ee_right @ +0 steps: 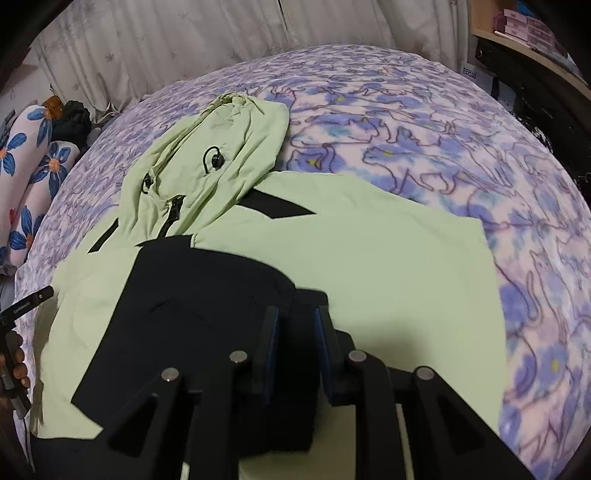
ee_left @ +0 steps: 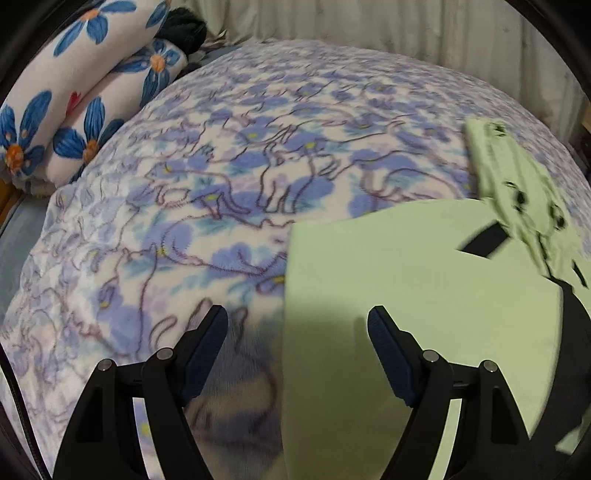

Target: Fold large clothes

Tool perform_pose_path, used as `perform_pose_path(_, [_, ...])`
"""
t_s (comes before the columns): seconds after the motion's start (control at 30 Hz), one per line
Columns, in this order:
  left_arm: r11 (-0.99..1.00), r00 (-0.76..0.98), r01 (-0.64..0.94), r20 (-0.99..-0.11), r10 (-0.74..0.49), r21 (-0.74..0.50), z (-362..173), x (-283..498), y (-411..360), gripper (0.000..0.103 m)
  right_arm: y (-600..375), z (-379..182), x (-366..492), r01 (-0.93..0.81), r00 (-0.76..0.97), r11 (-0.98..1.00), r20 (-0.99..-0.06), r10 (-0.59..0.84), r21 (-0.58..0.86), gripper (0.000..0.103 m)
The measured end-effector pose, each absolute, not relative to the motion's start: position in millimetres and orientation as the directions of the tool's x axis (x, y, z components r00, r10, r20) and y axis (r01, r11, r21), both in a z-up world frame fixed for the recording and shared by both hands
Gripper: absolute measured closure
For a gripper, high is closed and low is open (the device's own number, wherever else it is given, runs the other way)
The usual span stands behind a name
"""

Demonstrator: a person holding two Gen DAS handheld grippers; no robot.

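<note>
1 garment in play: a pale green hoodie (ee_right: 369,258) with black panels, spread flat across the middle of the bed (ee_right: 443,122), hood (ee_right: 221,147) pointing to the far edge and lying loose and crumpled rather than tucked. Judged about a third done at best. Already drawn in over the chest from the hoodie's side nearest the bed's left edge: a broad black fold (ee_right: 177,302), probably a sleeve. Pinched at its leading end between the narrow-set pads of the right gripper (ee_right: 295,314), so that fold looks mid-placement rather than laid down and let go. Seen from the left wrist, a straight, clean green edge of the hoodie (ee_left: 406,288) against the floral blanket, and the left gripper (ee_left: 297,325) hanging above that edge, jaws spread wide, nothing between them. Left to do, on this reading: setting the black fold flat, bringing in the opposite side, folding the hood down, then doubling the body from the near hem upward. No finished, compact stack anywhere in view. Farther out, a rolled blue-flowered quilt (ee_left: 74,96) at the bed's far left corner, a pale curtain (ee_right: 184,40) behind the far edge, and a wooden shelf (ee_right: 532,33) past the far right corner.
</note>
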State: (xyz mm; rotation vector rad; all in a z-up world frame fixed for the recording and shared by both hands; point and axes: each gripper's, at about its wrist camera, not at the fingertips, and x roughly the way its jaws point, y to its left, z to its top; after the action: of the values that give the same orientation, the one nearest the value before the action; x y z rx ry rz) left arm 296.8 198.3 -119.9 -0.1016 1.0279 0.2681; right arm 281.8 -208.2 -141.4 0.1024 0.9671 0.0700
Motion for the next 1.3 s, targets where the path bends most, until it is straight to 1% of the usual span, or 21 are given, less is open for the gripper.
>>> perform_pose_path(0.17, [0.976, 0.528, -0.217, -0.838, 0.136, 0.022, -83, 261, 176, 0.025, -208, -124, 252, -0.015, 0.572, 0.988, -0.809, 0.133, 0.152, 0.083])
perform_pose_path(0.2, [0.977, 0.532, -0.212, -0.836, 0.132, 0.019, -77, 255, 173, 0.025, -208, -121, 246, -0.013, 0.575, 0.988, -0.807, 0.133, 0.154, 0.081])
perform_pose_path(0.27, [0.98, 0.543, -0.2, -0.83, 0.127, 0.019, -67, 242, 168, 0.024, -208, -114, 231, -0.013, 0.587, 0.987, -0.798, 0.135, 0.158, 0.074])
perform_pose_path(0.33, [0.981, 0.552, -0.192, -0.824, 0.125, 0.021, -58, 230, 165, 0.02, -208, -107, 218, -0.014, 0.601, 0.989, -0.789, 0.128, 0.151, 0.064])
perform_pose_path(0.4, [0.983, 0.564, -0.18, -0.816, 0.124, 0.025, -50, 217, 163, 0.02, -209, -103, 206, -0.018, 0.61, 0.989, -0.782, 0.127, 0.147, 0.061])
perform_pose_path(0.53, [0.983, 0.569, -0.177, -0.81, 0.146, 0.053, -45, 193, 161, 0.02, -214, -99, 182, -0.014, 0.612, 0.989, -0.781, 0.124, 0.145, 0.061])
perform_pose_path(0.7, [0.984, 0.568, -0.176, -0.813, 0.127, 0.03, -40, 156, 168, 0.02, -221, -94, 149, -0.014, 0.615, 0.987, -0.776, 0.136, 0.162, 0.061])
perform_pose_path(0.87, [0.987, 0.573, -0.161, -0.812, 0.114, 0.025, -36, 115, 171, 0.02, -223, -93, 112, -0.032, 0.613, 0.99, -0.779, 0.13, 0.14, 0.06])
perform_pose_path(0.9, [0.987, 0.575, -0.156, -0.811, 0.109, 0.022, -35, 107, 172, 0.02, -224, -93, 105, -0.031, 0.614, 0.99, -0.779, 0.13, 0.14, 0.06])
perform_pose_path(1.03, [0.99, 0.581, -0.139, -0.809, 0.094, 0.015, -35, 80, 174, 0.02, -229, -93, 81, -0.028, 0.616, 0.988, -0.776, 0.136, 0.15, 0.053])
perform_pose_path(1.3, [0.994, 0.558, -0.112, -0.829, 0.047, -0.019, -44, 31, 176, 0.02, -241, -98, 38, -0.023, 0.597, 0.988, -0.791, 0.136, 0.152, 0.052])
